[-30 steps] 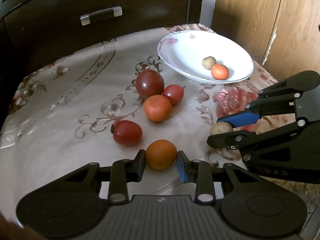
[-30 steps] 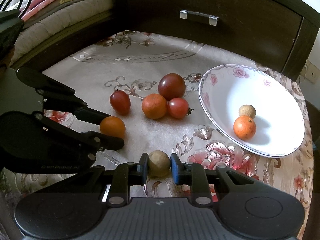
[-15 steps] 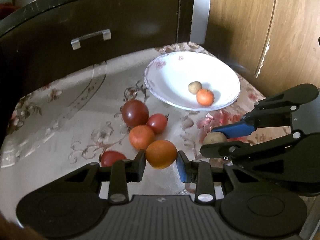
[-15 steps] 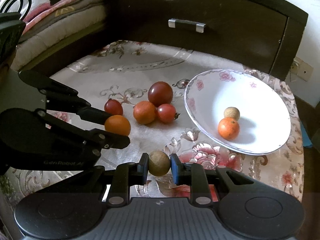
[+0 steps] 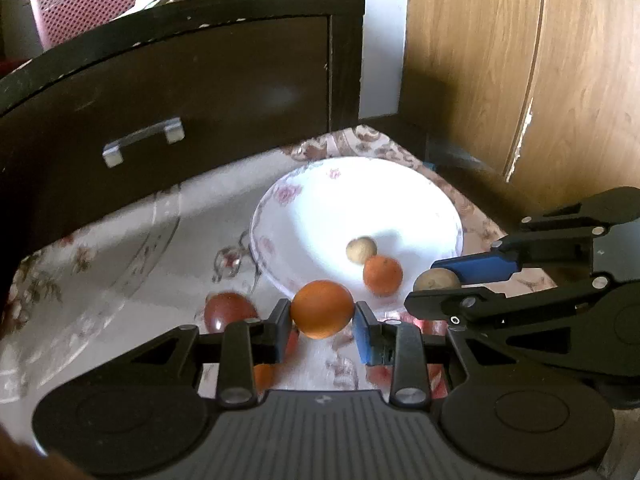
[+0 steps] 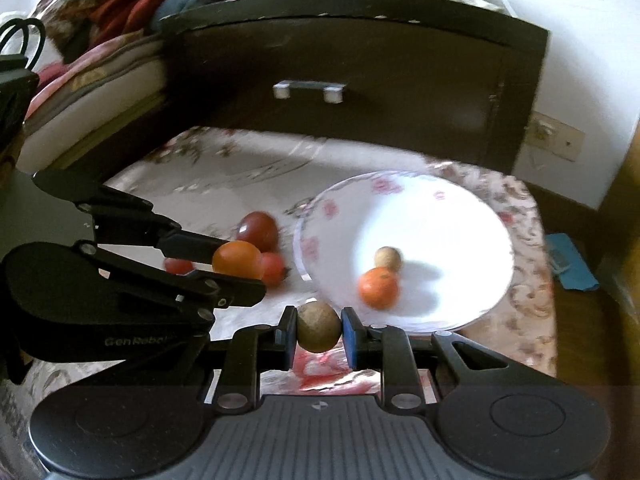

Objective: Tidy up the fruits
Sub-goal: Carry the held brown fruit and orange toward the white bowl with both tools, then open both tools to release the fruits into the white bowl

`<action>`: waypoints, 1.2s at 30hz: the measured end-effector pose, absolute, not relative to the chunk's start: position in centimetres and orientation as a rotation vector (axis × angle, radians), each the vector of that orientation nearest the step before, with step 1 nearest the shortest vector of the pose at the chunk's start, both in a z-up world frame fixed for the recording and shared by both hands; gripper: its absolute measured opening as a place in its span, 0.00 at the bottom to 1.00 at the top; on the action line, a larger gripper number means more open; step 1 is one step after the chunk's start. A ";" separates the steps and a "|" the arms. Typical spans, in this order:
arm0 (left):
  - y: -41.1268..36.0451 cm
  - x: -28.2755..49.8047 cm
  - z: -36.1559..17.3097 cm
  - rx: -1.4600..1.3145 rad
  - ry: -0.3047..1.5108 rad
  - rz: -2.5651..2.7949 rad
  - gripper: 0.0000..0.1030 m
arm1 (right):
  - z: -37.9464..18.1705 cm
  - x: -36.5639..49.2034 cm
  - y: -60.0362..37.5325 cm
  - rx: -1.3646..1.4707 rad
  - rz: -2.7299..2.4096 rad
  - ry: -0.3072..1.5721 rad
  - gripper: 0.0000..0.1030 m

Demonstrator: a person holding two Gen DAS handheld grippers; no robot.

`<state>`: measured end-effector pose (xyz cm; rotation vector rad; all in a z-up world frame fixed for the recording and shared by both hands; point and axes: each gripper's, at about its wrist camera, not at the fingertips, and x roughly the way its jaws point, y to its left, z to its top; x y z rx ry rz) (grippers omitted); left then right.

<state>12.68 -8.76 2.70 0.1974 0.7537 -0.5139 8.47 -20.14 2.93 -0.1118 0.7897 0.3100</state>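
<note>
My left gripper (image 5: 322,322) is shut on an orange fruit (image 5: 322,308), held above the cloth just short of the white floral plate (image 5: 420,188). My right gripper (image 6: 319,332) is shut on a small tan round fruit (image 6: 318,332), also lifted near the plate's (image 6: 472,216) front rim. The plate holds a small orange (image 5: 382,275) and a tan fruit (image 5: 361,249). A dark red tomato (image 5: 229,311) lies on the cloth left of the plate. In the right wrist view the left gripper (image 6: 240,264) with its orange fruit (image 6: 237,259) is at the left, in front of several tomatoes (image 6: 258,230).
A floral tablecloth (image 5: 120,264) covers the table. A dark wooden drawer unit (image 5: 180,92) with a metal handle (image 5: 142,146) stands behind it. A wooden cupboard (image 5: 520,72) is at the right. A pink basket (image 5: 86,4) sits on top of the drawer unit.
Both grippers have risen from the cloth with their fruits and moved toward the plate. The loose tomatoes and orange now lie lower and partly hidden behind the left gripper.
</note>
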 end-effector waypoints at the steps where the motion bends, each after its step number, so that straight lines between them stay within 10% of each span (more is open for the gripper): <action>1: -9.0 13.0 2.8 0.196 0.752 -0.515 0.39 | 3.0 8.7 -20.5 -0.107 0.300 0.786 0.17; 36: -11.2 17.4 0.3 0.192 0.781 -0.487 0.39 | 1.0 13.6 -23.4 -0.117 0.169 0.776 0.17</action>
